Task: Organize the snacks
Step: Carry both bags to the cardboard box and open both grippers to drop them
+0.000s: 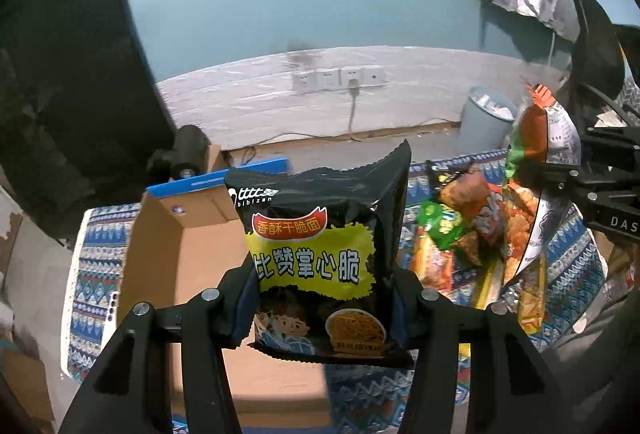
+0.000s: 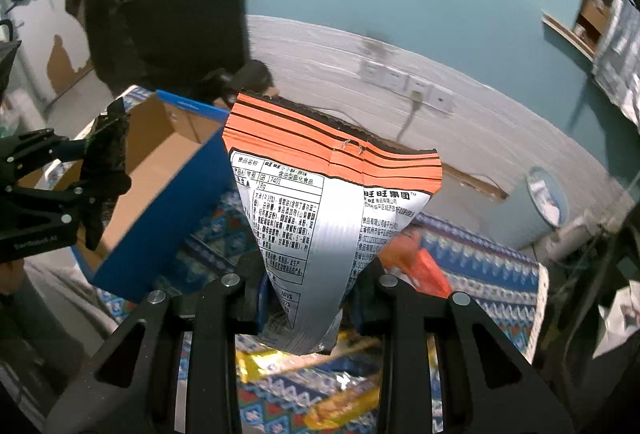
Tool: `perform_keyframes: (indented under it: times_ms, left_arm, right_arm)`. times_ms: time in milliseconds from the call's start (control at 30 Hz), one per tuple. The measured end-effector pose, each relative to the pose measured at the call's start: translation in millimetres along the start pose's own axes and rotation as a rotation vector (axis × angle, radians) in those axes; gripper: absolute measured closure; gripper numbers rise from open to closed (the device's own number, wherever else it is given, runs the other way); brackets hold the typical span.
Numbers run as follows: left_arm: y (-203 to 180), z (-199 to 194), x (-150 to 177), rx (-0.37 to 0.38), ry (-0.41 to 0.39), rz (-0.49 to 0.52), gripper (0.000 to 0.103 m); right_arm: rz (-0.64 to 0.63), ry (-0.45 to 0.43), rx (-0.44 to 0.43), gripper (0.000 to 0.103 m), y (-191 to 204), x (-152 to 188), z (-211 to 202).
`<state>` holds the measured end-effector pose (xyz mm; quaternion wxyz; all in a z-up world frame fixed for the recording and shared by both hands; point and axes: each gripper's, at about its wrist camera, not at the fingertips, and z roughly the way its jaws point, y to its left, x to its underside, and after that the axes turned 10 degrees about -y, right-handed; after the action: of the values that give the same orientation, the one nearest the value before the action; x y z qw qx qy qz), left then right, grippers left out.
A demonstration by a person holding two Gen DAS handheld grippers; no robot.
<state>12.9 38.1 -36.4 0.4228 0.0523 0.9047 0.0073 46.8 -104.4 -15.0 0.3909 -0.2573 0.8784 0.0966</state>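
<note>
Nearest the left wrist camera, the left claw (image 1: 326,294) is clamped on a black and yellow noodle-snack packet (image 1: 320,254), gripping its lower sides so the packet stands upright with its front print facing the lens, held in the air above the near edge of an open cardboard box (image 1: 192,242). The box has blue outer walls and a brown interior, and it sits on a table (image 1: 94,254) covered with a blue patterned cloth. In the right wrist view, the right claw (image 2: 310,282) is closed on the narrow lower part of a silver and orange snack bag (image 2: 332,202), whose printed back panel faces the camera and whose orange sealed edge points up. This bag hangs above the table, just to the right of the box's blue wall. Below and beyond it lies a loose pile of snack packets (image 1: 460,230) in orange, green and yellow on the cloth. Farther back, past the table's edge, a grey bin (image 1: 486,120) stands on the floor near a wall with a row of sockets (image 1: 340,79).
</note>
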Motion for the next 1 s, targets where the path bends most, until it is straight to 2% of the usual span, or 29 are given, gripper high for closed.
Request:
perform_keyframes:
  times_ms: [567,1000]
  left_arm:
    - [87,-3,22,-0.108,0.015,-0.105,0.049]
    - [125,-8,39,-0.180,0.030,-0.137,0.048]
  right_arm:
    - [-0.071,0.001,-0.172,0.075,89,-51,44]
    - [-0.128,0.054,-0.262,0.075,150,-71,84]
